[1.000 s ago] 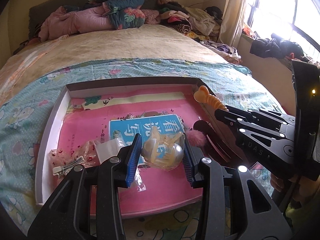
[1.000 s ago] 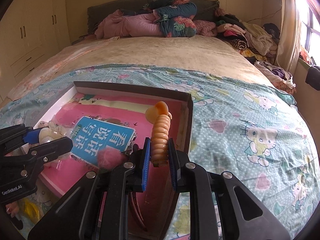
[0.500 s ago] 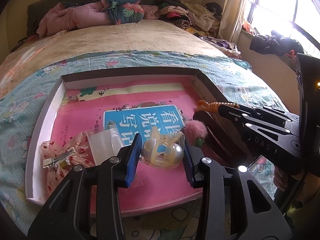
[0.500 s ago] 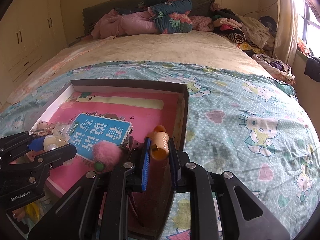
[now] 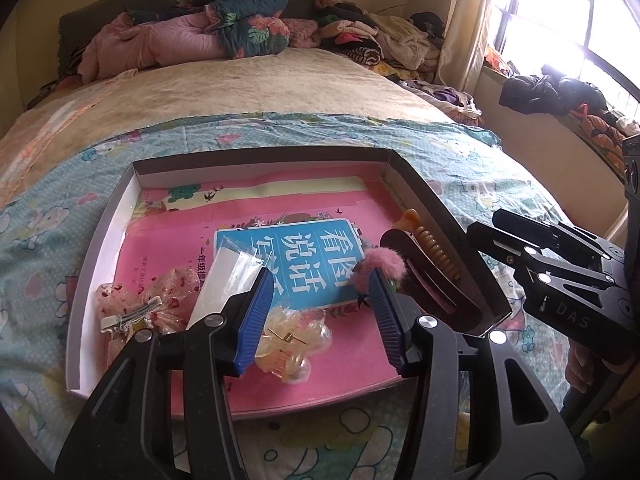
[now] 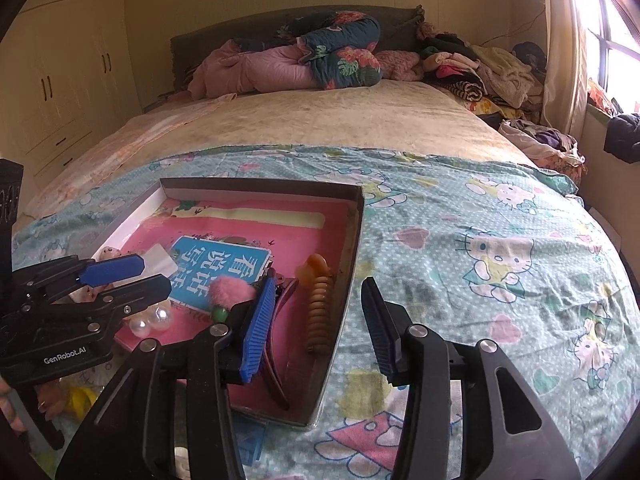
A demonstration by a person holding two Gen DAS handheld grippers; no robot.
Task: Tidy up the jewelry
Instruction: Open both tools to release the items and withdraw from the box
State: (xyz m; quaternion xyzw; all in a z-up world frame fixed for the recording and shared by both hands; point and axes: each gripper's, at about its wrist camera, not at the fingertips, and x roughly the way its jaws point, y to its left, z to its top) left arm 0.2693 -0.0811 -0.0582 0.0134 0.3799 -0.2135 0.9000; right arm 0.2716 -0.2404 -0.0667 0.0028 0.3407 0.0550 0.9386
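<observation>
Clear claw clip [image 5: 290, 342] lying on pink liner near tray [image 5: 102, 240] front edge, between left gripper [image 5: 320, 320] pads, not pressed; jaws opening. Pearl beads of clip seen at tray front-left [image 6: 154, 320] in right view. Orange spiral clip [image 6: 320, 312] lying along tray right wall, free of right gripper [image 6: 316, 328]; jaws opening, nothing between pads, left pad over tray, right pad over bedsheet [image 6: 500, 280]. Dark red clip [image 6: 276, 344] just left of spiral clip, inside tray. Pink pompom [image 5: 378, 266] near tray middle-right, touching blue label [image 5: 296, 256]. Small clear bag [image 5: 228, 280] left of label. Silver clip [image 5: 132, 314] on speckled bag at tray left-front corner. Tray resting on cartoon-print bedsheet at bed foot. Pink and floral quilts [image 5: 192, 36] beyond tray at headboard. Clothes pile [image 5: 384, 40] beyond tray to right, by window [image 5: 580, 20]. Wardrobe [image 6: 60, 80] beyond tray to left.
</observation>
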